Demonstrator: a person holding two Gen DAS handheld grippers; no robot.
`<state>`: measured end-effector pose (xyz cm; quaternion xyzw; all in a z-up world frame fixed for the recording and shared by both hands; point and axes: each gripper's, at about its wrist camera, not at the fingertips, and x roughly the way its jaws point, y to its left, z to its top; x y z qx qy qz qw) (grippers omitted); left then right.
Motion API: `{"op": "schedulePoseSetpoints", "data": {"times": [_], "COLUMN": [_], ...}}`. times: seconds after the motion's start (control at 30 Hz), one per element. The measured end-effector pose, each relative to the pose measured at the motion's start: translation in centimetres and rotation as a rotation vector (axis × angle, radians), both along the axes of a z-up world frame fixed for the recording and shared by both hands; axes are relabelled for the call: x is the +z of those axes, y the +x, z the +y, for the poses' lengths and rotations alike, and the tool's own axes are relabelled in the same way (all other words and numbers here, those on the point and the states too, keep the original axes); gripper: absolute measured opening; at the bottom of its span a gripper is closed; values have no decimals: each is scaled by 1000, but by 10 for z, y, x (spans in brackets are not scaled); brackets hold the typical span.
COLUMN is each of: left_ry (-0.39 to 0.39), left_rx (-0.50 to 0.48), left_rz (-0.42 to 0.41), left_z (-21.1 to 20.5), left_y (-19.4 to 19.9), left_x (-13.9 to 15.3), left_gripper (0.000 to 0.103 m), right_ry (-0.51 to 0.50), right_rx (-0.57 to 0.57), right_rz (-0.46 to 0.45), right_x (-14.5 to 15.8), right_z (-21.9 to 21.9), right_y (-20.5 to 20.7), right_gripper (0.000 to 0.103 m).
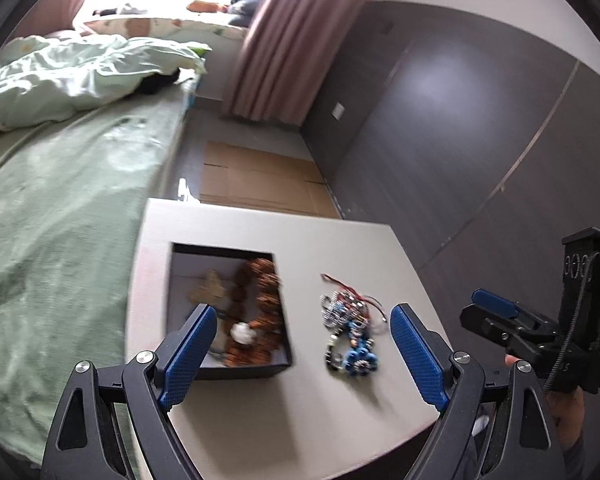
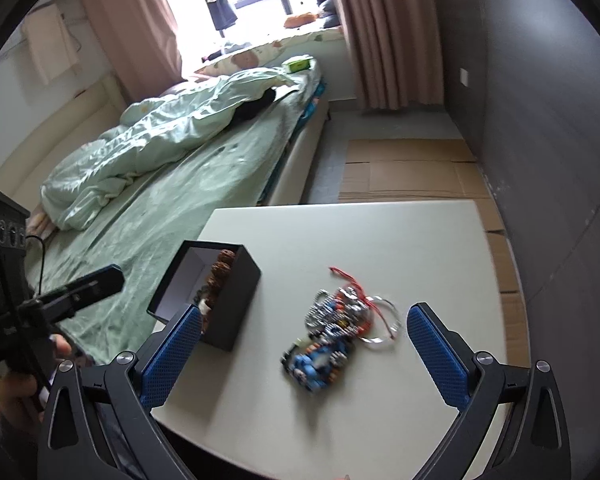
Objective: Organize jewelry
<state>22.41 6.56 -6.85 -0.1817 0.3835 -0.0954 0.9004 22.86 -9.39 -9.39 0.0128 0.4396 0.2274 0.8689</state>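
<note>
A black open box (image 1: 188, 280) (image 2: 236, 280) stands on the left of a small white table (image 1: 260, 420) (image 2: 340, 232). Inside lie brown bead strings (image 1: 264, 300) (image 2: 220, 268) and a white bead (image 1: 242, 333). A tangled pile of jewelry (image 1: 350, 320) (image 2: 332, 332) with blue beads, silver chain and red cord lies on the table right of the box. My left gripper (image 1: 304, 352) is open and empty, above the table's near side, between box and pile. My right gripper (image 2: 304, 356) is open and empty, over the pile; it also shows in the left wrist view (image 1: 496, 308).
A bed (image 2: 180, 168) with a green sheet and crumpled duvet runs along the table's left side. Flattened cardboard (image 2: 412, 168) covers the floor beyond the table. A grey wall (image 1: 480, 120) is on the right. Curtains (image 2: 388, 32) hang at the window.
</note>
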Motion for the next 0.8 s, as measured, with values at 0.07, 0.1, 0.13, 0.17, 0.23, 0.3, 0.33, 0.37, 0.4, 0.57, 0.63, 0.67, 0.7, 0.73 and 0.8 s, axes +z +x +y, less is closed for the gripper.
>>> {"op": "schedulePoseSetpoints", "data": {"times": [0.07,0.1,0.13,0.17,0.23,0.3,0.33,0.37,0.4,0.57,0.63,0.67,0.7,0.73,0.8], "left_ry": [0,1,6,12,21,25,27,32,36,81,100,104,107,109,118], "left_rx": [-21,-44,-64,-78,-98,-127,-136,-149,-160,-248,-269,-274,-282,-290,-302], "left_rz": [8,18,23,25,30,40,42,46,49,66,78,81,86,90,106], "left_z": [-11,-19,-26,-31,-40,-51,-54,-59,-64,-89,-98,-100,-103,-107,-112], "left_y": [1,3,4,4,4,4,4,4,5,11,15,15,17,18,21], "left_x": [-3,-6,-8,-9,-12,-15,-17,-19,-21,-32,-38,-41,-44,-47,-54], "left_gripper": [89,89,89,89,89,89,89,89,89,89,89,89,89,87,82], "right_ry": [15,17,17,11,2,10,16,19,17,-12,-11,-9,-9,-5,9], "right_rx": [-23,-33,-44,-62,-94,-119,-130,-143,-156,-216,-227,-231,-241,-249,-263], "right_rz": [-12,-14,-15,-11,1,7,10,11,10,3,0,-4,-8,-10,-17], "right_x": [0,0,-2,-4,-10,-14,-17,-19,-22,-32,-35,-37,-38,-39,-43], "right_z": [-14,-20,-26,-33,-45,-56,-63,-69,-74,-97,-104,-106,-109,-112,-119], "right_y": [-6,-9,-12,-14,-19,-23,-26,-28,-31,-44,-49,-51,-53,-55,-59], "right_gripper": [103,103,103,103,103,103,102,102,102,102,102,102,102,102,102]}}
